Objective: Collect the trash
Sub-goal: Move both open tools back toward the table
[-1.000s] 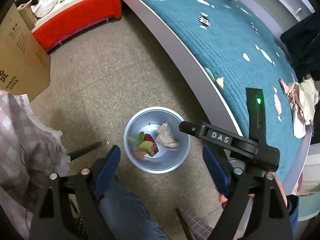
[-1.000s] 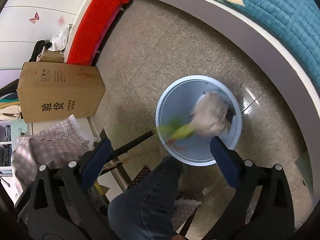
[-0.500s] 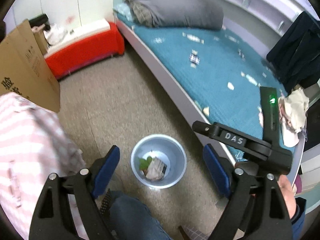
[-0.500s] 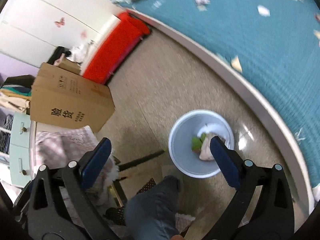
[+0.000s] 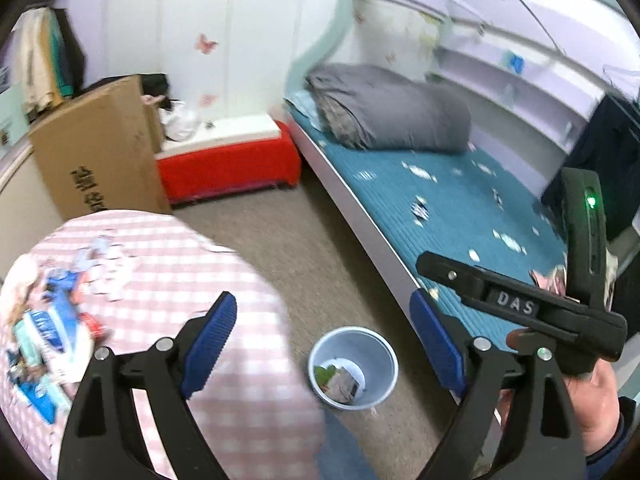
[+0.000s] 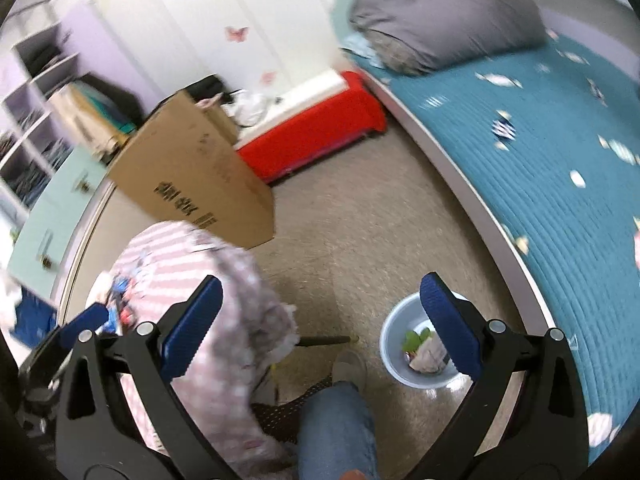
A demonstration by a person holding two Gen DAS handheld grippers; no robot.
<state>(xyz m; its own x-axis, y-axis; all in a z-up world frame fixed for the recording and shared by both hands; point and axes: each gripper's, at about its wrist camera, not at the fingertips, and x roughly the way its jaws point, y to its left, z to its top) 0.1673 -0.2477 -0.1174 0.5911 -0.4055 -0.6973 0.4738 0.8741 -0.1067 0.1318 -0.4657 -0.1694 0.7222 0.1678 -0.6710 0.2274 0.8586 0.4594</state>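
Observation:
A pale blue trash bin (image 5: 354, 368) stands on the floor by the bed and holds a crumpled paper wad and a green wrapper; it also shows in the right wrist view (image 6: 416, 356). Small paper scraps (image 5: 420, 208) lie scattered on the teal bed cover (image 6: 560, 168). Blue and white wrappers (image 5: 44, 344) lie on the pink checked tablecloth (image 5: 168, 264). My left gripper (image 5: 324, 344) is open and empty, high above the bin. My right gripper (image 6: 316, 320) is open and empty, also high above the floor. The right gripper's body (image 5: 520, 304) shows at the right of the left wrist view.
A cardboard box (image 6: 192, 184) stands by the table. A red bench (image 5: 228, 168) sits against the wall. A grey folded quilt (image 5: 388, 112) lies at the head of the bed. The person's jeans leg and shoe (image 6: 340, 408) are beside the bin.
Both grippers have risen and tilted up away from the bin. The paper wad and green wrapper fell from the right gripper into the bin. The table top has come into view.

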